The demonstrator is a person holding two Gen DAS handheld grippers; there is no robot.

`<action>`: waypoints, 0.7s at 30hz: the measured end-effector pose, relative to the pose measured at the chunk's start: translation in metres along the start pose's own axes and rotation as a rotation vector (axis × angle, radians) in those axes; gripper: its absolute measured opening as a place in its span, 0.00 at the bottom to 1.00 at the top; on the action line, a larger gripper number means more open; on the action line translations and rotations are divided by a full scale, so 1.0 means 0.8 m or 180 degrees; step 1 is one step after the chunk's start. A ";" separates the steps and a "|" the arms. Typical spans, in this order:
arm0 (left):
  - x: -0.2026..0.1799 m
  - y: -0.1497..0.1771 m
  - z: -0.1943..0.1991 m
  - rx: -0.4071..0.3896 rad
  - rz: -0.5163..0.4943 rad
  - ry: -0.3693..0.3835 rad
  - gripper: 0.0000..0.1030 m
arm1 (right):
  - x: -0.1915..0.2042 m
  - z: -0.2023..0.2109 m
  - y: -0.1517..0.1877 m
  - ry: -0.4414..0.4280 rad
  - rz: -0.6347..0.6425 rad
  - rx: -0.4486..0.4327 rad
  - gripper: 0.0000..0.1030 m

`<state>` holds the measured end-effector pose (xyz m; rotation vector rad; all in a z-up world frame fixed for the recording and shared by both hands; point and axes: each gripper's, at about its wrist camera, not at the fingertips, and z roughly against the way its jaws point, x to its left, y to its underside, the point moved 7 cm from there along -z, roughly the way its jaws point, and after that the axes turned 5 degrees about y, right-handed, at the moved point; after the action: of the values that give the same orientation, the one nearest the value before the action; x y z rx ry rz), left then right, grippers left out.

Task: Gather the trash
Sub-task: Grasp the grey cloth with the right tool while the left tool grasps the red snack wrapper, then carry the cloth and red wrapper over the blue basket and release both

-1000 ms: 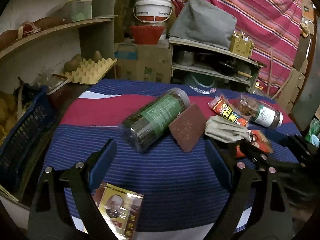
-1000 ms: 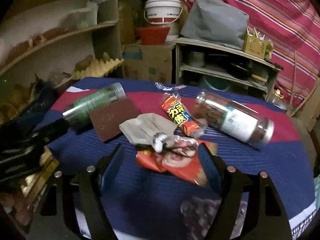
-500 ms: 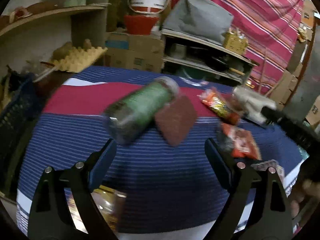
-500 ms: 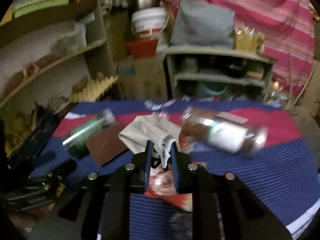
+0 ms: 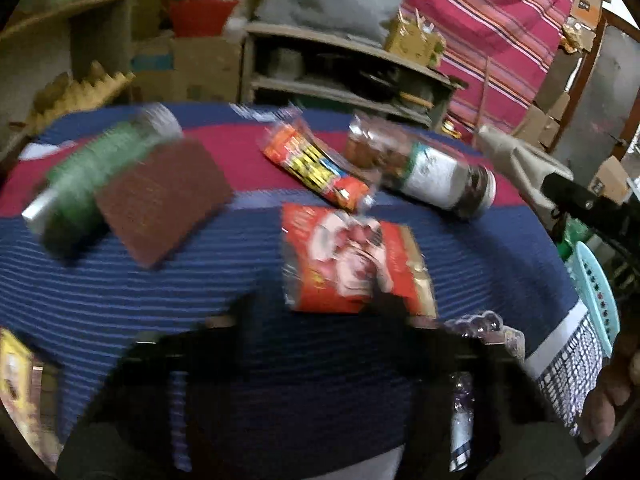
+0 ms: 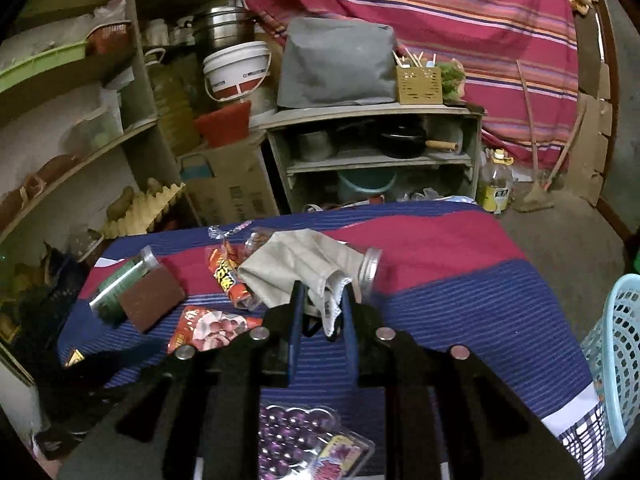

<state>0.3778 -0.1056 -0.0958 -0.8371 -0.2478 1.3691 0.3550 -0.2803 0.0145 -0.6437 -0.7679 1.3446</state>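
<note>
1. Since a second before, the beige cloth (image 6: 296, 264) had left the table: the right gripper (image 6: 322, 308), which stood wide over it then, was now clamped on its hem and carried it above the striped tablecloth (image 6: 460, 292).
2. Over on the other side, the left gripper (image 5: 316, 308) had swung across from the green-labelled jar (image 5: 92, 176) to hang over the red snack packet (image 5: 352, 256).
3. Its jaws were closing; the picture was badly blurred, and I could not tell whether the pads pressed on the packet's near edge.
4. Right gripper, by contrast: jaws drawn close together, cloth pinched between the blue pads (image 6: 297, 312), the bulk of it bunched up ahead of the tips.
5. On the table, the brown pad (image 5: 160, 200) leaned against the green-labelled jar, touching it.
6. An orange wrapper (image 5: 316, 168) lay just beside the white-labelled jar (image 5: 424, 172).
7. At the right edge of the table stood a pale blue basket (image 6: 616, 344), with the cloth well short of it.
8. Down by the near edge sat a clear blister tray (image 6: 304, 436) of purple sweets.
</note>
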 end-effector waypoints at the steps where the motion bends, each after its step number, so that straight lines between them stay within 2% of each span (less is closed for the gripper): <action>1: -0.004 0.003 -0.006 0.0038 -0.0040 0.0013 0.08 | -0.003 0.001 0.000 0.0007 -0.0005 -0.0004 0.18; 4: -0.003 -0.002 0.003 -0.0059 -0.0056 -0.0044 0.00 | -0.013 0.009 -0.001 0.0042 -0.0025 -0.0035 0.18; 7: -0.008 -0.017 0.032 -0.0254 -0.0092 -0.0065 0.00 | -0.026 0.028 -0.004 0.0117 0.0001 -0.0122 0.18; 11: -0.029 -0.041 0.079 -0.0548 -0.0137 -0.0009 0.00 | -0.064 0.064 -0.002 0.0365 -0.0004 -0.0255 0.18; 13: -0.054 -0.050 0.099 -0.0663 -0.0215 0.0039 0.00 | -0.091 0.087 0.001 0.0590 0.0075 -0.0334 0.18; 15: -0.089 -0.055 0.106 -0.0666 -0.0301 0.0149 0.00 | -0.117 0.110 0.002 0.0791 0.0106 -0.0406 0.18; 18: -0.145 -0.063 0.119 -0.0704 -0.0427 0.0311 0.00 | -0.172 0.161 0.016 0.1045 -0.0090 -0.0517 0.18; 21: -0.222 -0.062 0.125 -0.0746 -0.0601 0.0490 0.00 | -0.239 0.200 0.024 0.1284 -0.0359 -0.0622 0.18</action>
<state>0.3140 -0.2305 0.0602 -1.0811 -0.3630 1.1063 0.2056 -0.4714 0.0742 -0.9769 -0.5991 0.9995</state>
